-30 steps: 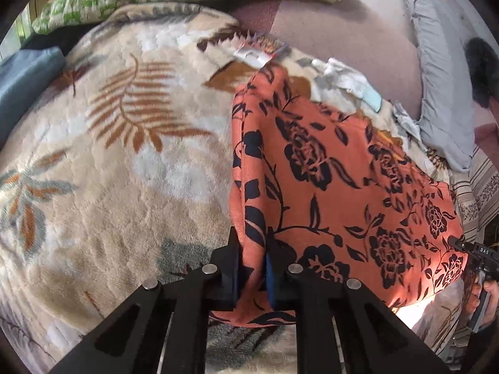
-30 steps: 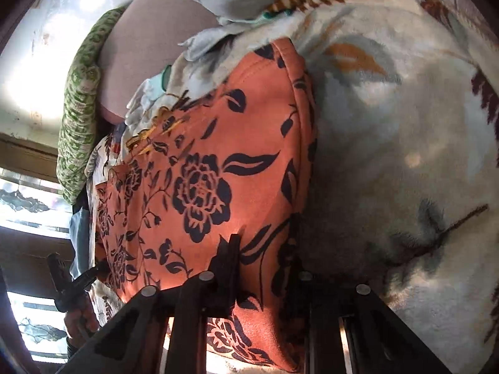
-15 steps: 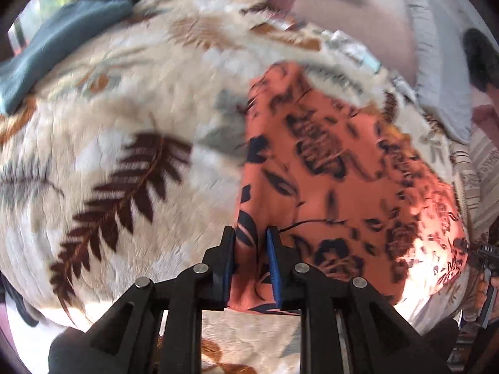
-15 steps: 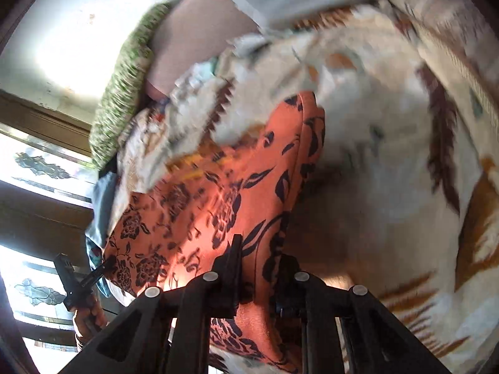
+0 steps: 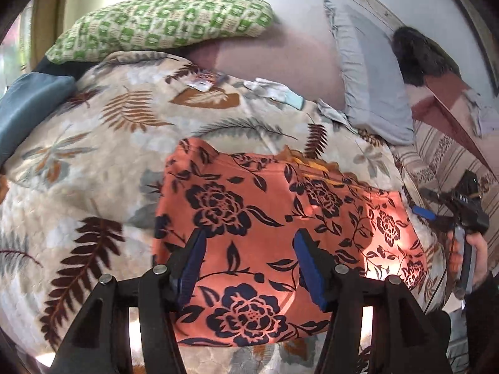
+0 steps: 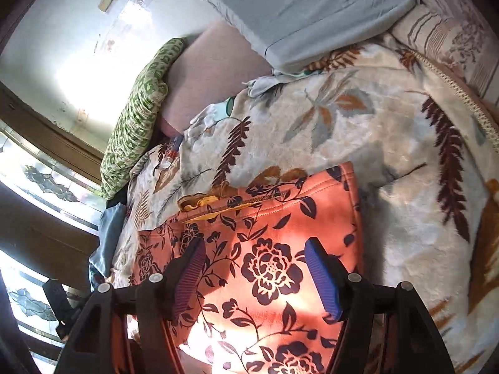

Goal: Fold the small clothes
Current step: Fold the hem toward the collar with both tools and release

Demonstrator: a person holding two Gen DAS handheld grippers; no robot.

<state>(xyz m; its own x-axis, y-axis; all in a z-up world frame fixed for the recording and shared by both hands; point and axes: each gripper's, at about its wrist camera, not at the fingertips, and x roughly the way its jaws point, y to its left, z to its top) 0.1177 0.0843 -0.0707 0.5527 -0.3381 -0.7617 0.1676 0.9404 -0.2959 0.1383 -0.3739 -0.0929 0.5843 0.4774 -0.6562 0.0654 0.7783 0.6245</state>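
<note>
Angled down over the orange floral garment (image 5: 280, 237) on the leaf-print blanket (image 5: 93, 162): left gripper (image 5: 249, 261) and right gripper (image 6: 255, 274). Jaws of both just opened wide, holding nothing. Pinched and lifted a second ago, now lying folded flat.

Each tool is built of matte black angular arms, each arm cut through by a slot and pinned with round silver screws. The left tool (image 5: 249, 268) and the right tool (image 6: 255, 275) both carry ribbed blue pads on the inner faces of their fingers. A dark sleeve covers the person's wrist.
</note>
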